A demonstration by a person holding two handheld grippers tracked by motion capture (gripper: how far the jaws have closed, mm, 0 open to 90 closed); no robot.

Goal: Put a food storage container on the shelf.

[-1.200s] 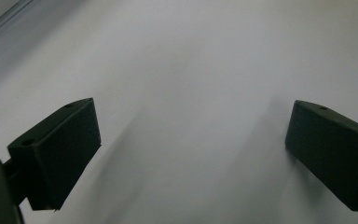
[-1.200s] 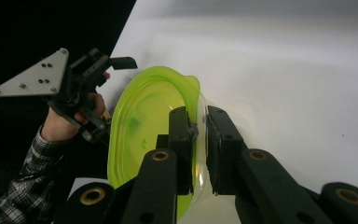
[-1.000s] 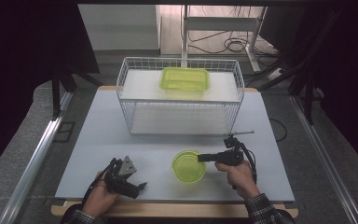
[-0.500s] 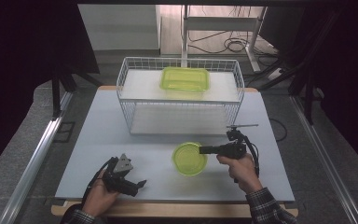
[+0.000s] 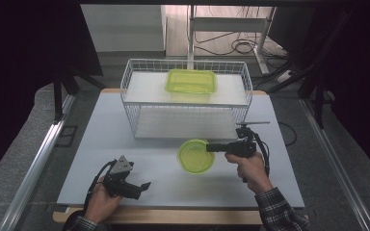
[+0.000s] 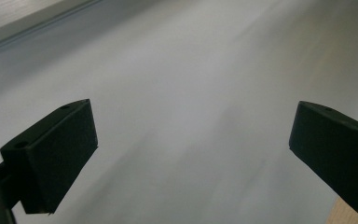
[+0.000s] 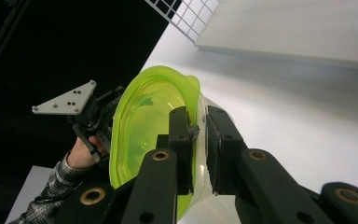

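A white table carries a wire basket at its far side, with a green tray lying on the basket's top shelf. In front of the basket, a green bowl hangs above the table, its rim pinched between the narrowly set jaws of the right gripper. The left gripper rests near the table's front edge, well apart from the bowl, jaws wide and empty.

1. translucent lime-green round bowl
2. matching lime-green rectangular container
3. white wire basket
4. pale grey table, light wood edge
5. black right gripper
6. dark plaid sleeve
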